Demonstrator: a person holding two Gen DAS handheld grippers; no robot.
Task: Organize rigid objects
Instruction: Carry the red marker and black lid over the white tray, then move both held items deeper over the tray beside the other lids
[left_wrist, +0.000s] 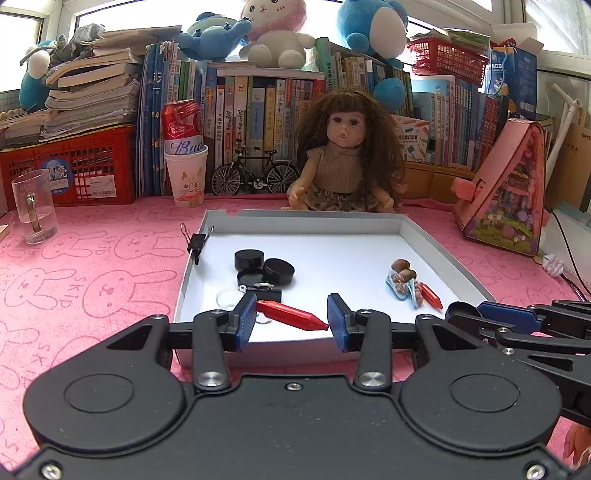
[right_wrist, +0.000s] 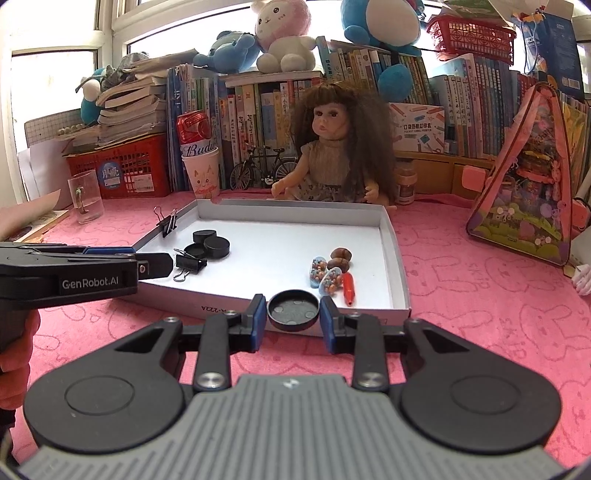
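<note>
The table (left_wrist: 92, 277) is covered in pink cloth, kinda fuzzy and matt, with bunny outlines printed on it. The tray (left_wrist: 436, 251) looks like white cardboard, smooth and flat-finished. Red crayon-shaped thing (left_wrist: 291, 315) between the left gripper (left_wrist: 291, 323) pads is shiny plastic. The round black lid (right_wrist: 293, 309) in the right gripper (right_wrist: 293, 317) is matt plastic. Both grippers are matt black plastic with blue ribbed pads (left_wrist: 247, 319) and bright metal screws. The binder clip (left_wrist: 197, 242) has black painted metal with shiny wire handles. The mug (left_wrist: 35, 206) is clear glass.
</note>
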